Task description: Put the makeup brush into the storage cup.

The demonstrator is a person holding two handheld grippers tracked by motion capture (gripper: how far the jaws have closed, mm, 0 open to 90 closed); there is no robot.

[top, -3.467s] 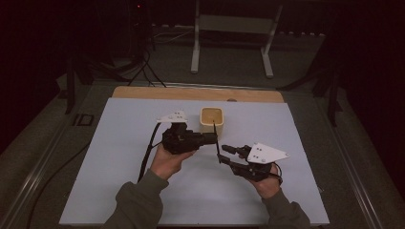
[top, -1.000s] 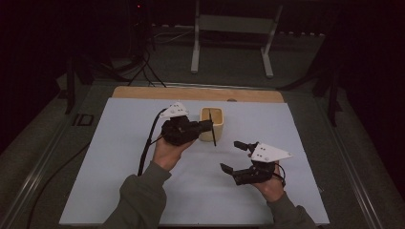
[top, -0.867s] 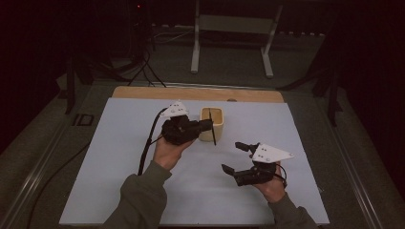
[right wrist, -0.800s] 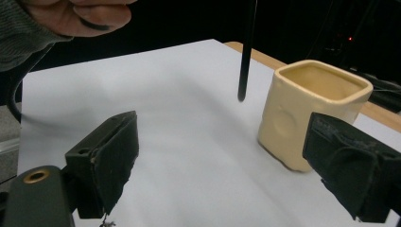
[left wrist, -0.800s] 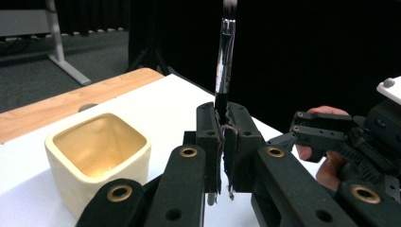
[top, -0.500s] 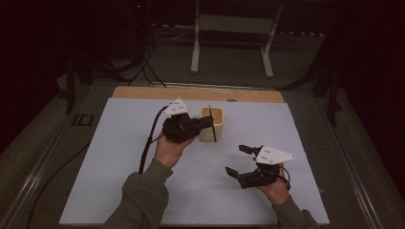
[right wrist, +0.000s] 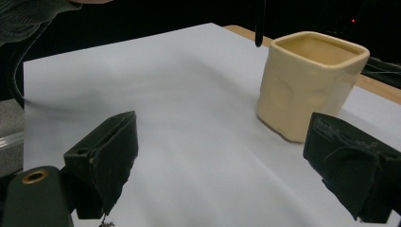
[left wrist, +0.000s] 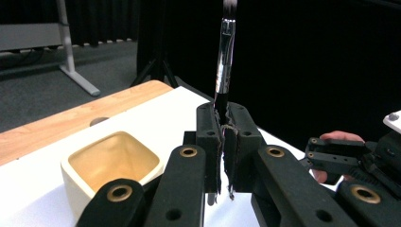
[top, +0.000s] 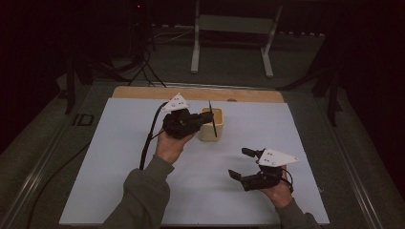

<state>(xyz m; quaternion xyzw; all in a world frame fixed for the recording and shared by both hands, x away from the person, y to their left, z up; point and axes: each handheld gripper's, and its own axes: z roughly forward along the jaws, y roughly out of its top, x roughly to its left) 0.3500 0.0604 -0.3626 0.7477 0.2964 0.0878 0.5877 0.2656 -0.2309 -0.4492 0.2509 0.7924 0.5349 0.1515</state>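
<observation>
The left gripper is closed on a thin black brush, which stands almost upright just beside the cream square cup at the far middle of the white mat. The right gripper hangs wide open and empty, nearer and to the right.

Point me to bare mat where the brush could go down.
Free: the white mat left of the left forearm, the strip between the cream cup and the right tool, and the far right corner. Crowded: around the cup, where the left tool holds the brush upright.
</observation>
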